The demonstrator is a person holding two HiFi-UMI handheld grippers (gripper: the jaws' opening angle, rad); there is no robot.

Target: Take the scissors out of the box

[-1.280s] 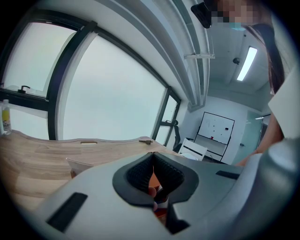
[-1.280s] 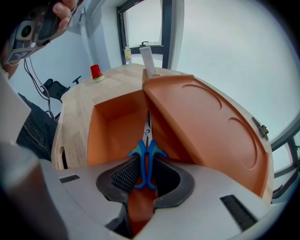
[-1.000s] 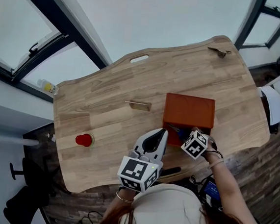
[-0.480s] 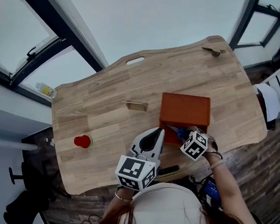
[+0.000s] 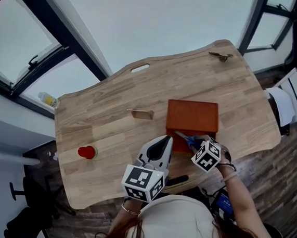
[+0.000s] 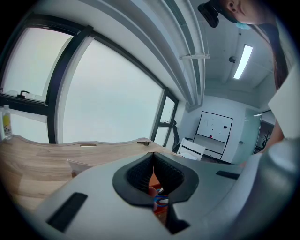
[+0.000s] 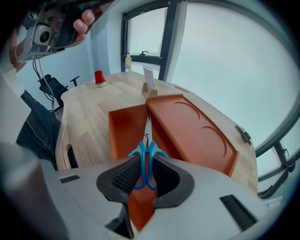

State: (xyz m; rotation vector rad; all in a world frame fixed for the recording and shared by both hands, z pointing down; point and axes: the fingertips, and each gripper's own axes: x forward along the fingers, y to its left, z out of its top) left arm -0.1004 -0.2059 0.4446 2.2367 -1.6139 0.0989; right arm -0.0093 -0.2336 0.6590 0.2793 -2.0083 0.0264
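Clamping the scissors (image 7: 146, 149) by their blue handles, the right gripper (image 7: 144, 176) holds them over the open box (image 5: 192, 115), by the table's (image 5: 111, 125) 5 o'clock edge. Left gripper (image 6: 152, 157), jaws together and empty, hovers at the box's 8 o'clock; bare wood lies toward 9.

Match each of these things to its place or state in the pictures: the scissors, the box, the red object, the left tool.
Column A:
1. scissors
2. box
3. red object
4. left tool

Column B:
a. shut, gripping nothing
b. open on the table
c. gripped by the right tool
d. alone toward the left side of the head view

Pairs: 1-c; 2-b; 3-d; 4-a
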